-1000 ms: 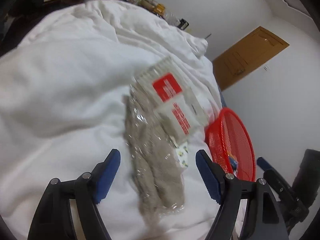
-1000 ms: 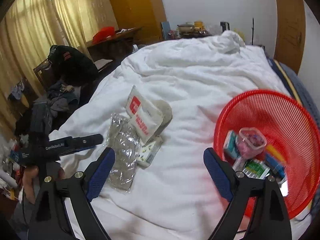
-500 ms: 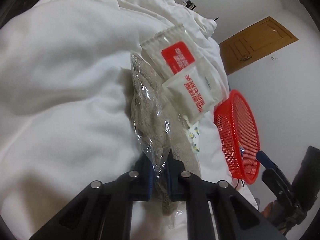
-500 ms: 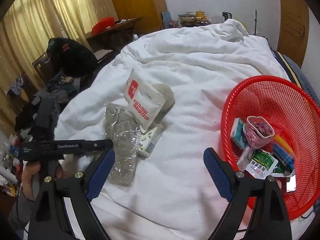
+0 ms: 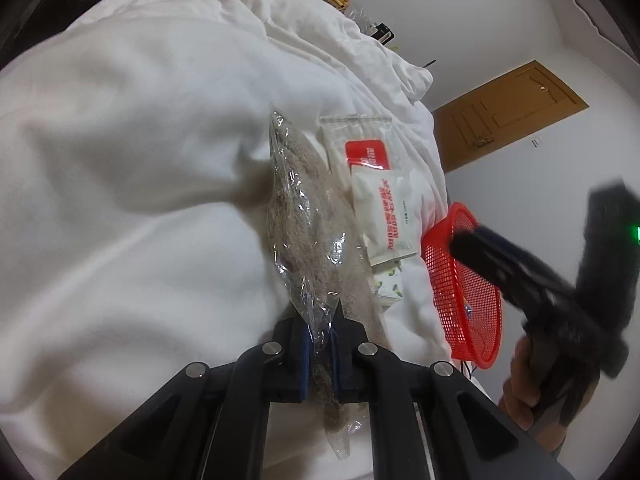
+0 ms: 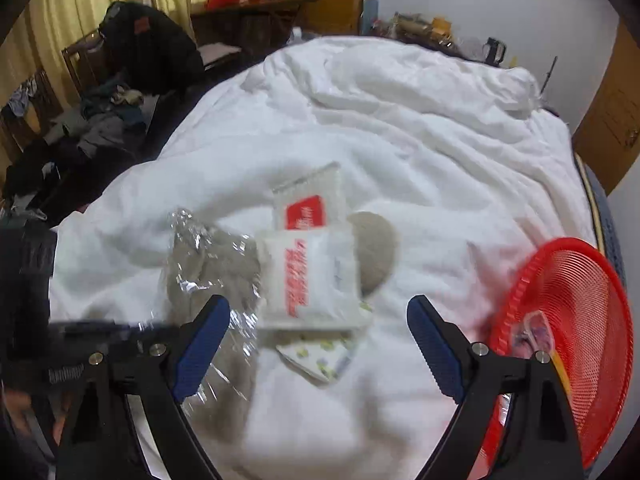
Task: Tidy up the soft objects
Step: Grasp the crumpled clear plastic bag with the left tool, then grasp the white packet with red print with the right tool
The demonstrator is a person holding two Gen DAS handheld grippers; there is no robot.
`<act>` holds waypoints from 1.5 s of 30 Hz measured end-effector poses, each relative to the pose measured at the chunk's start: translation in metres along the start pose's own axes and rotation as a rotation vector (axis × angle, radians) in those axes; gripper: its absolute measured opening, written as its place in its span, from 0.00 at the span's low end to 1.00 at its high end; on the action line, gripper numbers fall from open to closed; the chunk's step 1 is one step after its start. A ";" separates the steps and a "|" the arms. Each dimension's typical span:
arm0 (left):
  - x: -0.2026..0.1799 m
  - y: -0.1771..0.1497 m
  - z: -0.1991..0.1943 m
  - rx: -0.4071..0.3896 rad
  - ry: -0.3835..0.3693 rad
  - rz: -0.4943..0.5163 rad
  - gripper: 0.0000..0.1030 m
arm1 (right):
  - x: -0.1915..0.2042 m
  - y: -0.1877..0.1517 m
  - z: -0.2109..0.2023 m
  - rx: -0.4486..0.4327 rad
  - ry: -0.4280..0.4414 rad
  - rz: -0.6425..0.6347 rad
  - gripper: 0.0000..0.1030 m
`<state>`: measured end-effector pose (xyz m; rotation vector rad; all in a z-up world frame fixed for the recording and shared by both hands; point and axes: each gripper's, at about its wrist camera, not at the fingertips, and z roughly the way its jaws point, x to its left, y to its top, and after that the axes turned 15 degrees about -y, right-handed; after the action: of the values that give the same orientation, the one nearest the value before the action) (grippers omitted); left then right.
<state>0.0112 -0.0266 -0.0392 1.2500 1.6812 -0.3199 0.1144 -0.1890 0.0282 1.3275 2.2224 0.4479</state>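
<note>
My left gripper is shut on the near end of a clear plastic bag of grey cloth, which lies on the white duvet; the bag also shows in the right wrist view. Two white packets with red print lie beside it, one partly on the other. A small patterned pack sticks out under them. My right gripper is open and empty, hovering above the packets. A red mesh basket sits at the right.
The basket holds several small items. A grey round cloth lies behind the packets. A chair with dark clothes and a cluttered desk stand beyond the bed. A wooden door is at the right.
My left gripper closed on the bag's near end and still holds it. My right gripper swung left and lower, from over the basket toward the white packets.
</note>
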 end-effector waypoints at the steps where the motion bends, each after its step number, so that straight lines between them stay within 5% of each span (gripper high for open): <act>1: 0.003 0.000 0.001 0.006 -0.005 -0.006 0.06 | 0.004 0.004 0.005 0.005 -0.004 -0.004 0.87; 8: 0.004 -0.001 0.005 0.004 -0.003 0.009 0.06 | 0.032 0.018 0.054 0.075 -0.158 -0.006 0.87; 17: 0.006 -0.005 0.005 0.008 0.004 0.011 0.06 | 0.019 -0.003 0.078 0.149 -0.109 0.061 0.87; 20: 0.004 -0.004 0.006 0.009 0.010 0.017 0.06 | 0.008 -0.004 0.073 0.138 -0.161 0.078 0.87; 35: 0.005 -0.003 0.008 0.010 0.018 0.020 0.06 | -0.012 -0.029 0.056 0.118 -0.118 0.099 0.54; 39: 0.005 -0.003 0.009 0.009 0.024 0.024 0.06 | -0.026 -0.040 0.042 0.107 -0.066 0.140 0.30; 45: 0.004 -0.001 0.015 0.011 0.033 0.027 0.06 | -0.032 -0.059 0.029 0.101 0.002 0.136 0.24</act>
<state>0.0181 -0.0350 -0.0499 1.2913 1.6909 -0.2936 0.1014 -0.2449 -0.0181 1.5379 2.1906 0.3896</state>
